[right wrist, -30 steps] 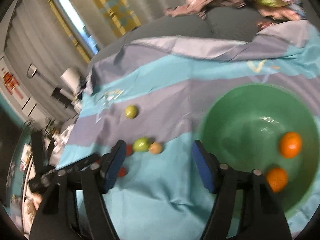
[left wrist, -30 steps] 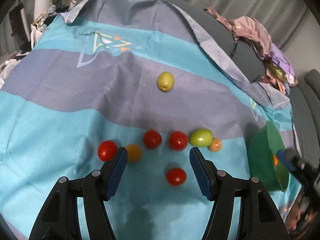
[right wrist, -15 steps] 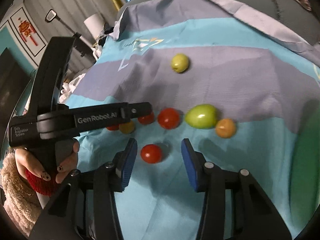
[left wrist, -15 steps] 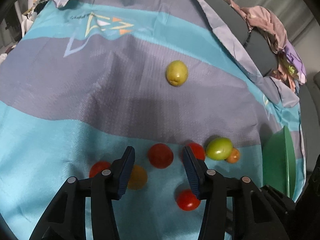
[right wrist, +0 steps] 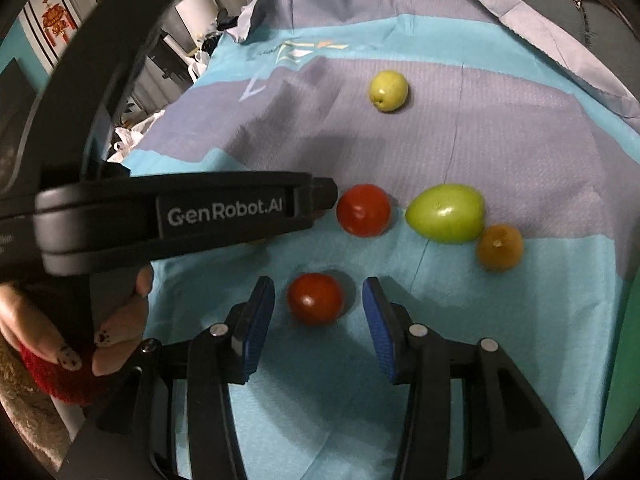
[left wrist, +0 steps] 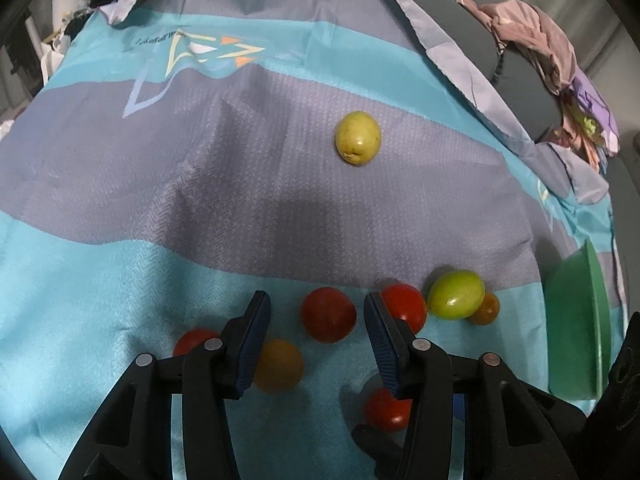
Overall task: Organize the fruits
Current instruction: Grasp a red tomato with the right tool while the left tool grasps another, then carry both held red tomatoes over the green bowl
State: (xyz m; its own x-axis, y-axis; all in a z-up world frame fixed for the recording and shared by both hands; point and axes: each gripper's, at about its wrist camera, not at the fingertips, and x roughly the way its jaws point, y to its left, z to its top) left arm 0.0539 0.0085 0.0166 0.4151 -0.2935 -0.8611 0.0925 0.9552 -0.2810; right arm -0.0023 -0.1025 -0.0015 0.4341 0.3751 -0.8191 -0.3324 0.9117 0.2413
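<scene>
Left gripper [left wrist: 316, 320]: jaws apart, a red tomato [left wrist: 328, 314] between the blue pads, no touching visible.
Right gripper [right wrist: 318, 316]: jaws apart, another red tomato [right wrist: 315, 298] between the pads, low centre of the frame, not clamped.
Green fruit [right wrist: 445, 213]: right of centre, touching a small orange fruit [right wrist: 500, 247].
Yellow-green fruit [left wrist: 357, 137]: alone, upper middle, on the grey band of the cloth [left wrist: 120, 200].
Green bowl [left wrist: 576, 320]: right edge of the left view, only partly seen.
</scene>
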